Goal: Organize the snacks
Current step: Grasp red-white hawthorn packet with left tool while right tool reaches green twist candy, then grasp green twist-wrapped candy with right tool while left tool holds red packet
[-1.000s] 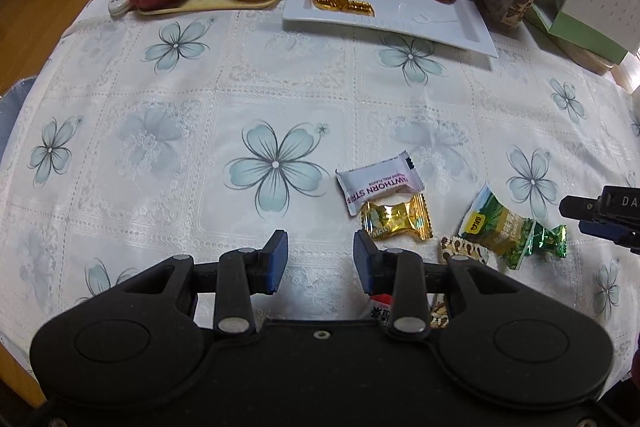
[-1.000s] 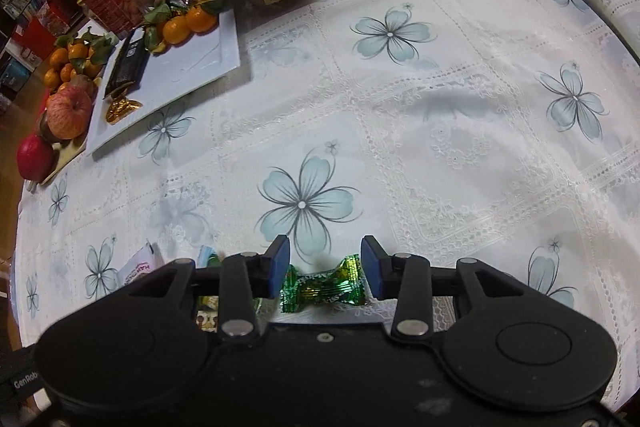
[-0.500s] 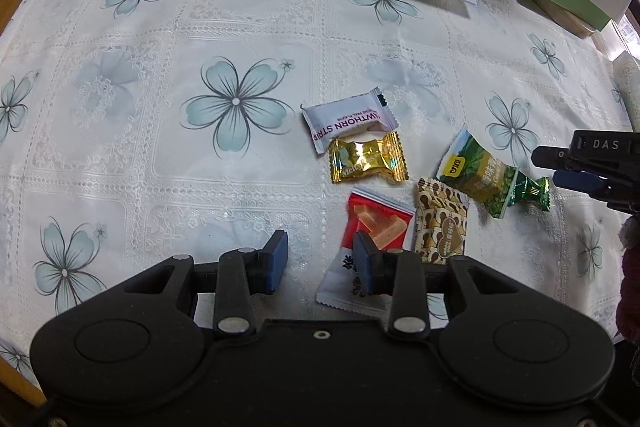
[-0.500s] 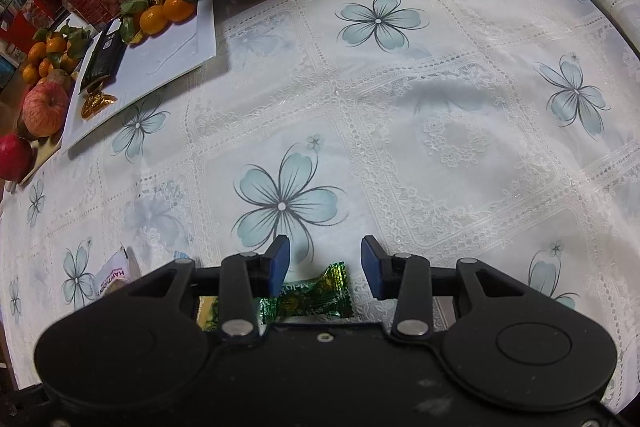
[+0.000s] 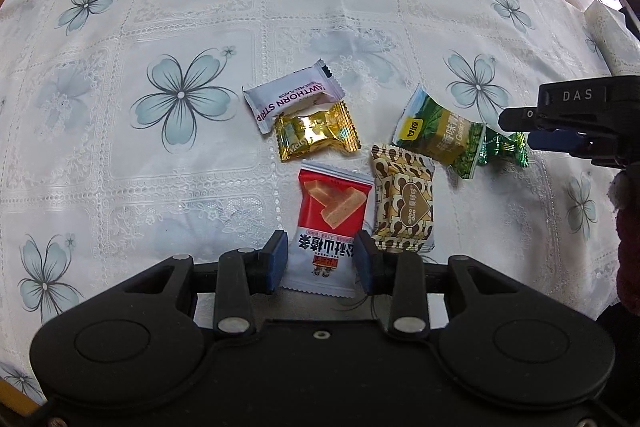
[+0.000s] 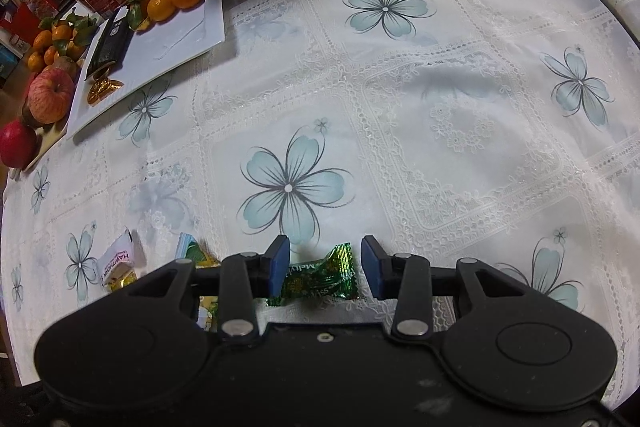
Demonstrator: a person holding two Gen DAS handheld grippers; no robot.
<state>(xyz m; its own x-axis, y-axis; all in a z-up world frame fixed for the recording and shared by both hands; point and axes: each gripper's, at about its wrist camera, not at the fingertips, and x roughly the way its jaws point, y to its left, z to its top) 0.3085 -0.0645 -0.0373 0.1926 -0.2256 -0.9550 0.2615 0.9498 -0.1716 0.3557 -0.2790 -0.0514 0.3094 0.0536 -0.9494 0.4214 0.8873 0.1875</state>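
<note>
red-and-white snack packet [image 5: 329, 227] lies between the spread left tongs [image 5: 321, 261]; green candy [image 6: 320, 277] between the spread right tongs [image 6: 323, 267].

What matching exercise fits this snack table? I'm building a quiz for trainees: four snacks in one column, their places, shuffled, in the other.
Snacks:
1. red and white packet
2. gold foil candy
3. green twist candy
4. black packet

Places:
A. on the white plate, beside the oranges
B. between the open pads of the left tool
C. just below the white hawthorn packet in the left wrist view
D. between the open pads of the right tool

Pairs: 1-B, 2-C, 3-D, 4-A
</note>
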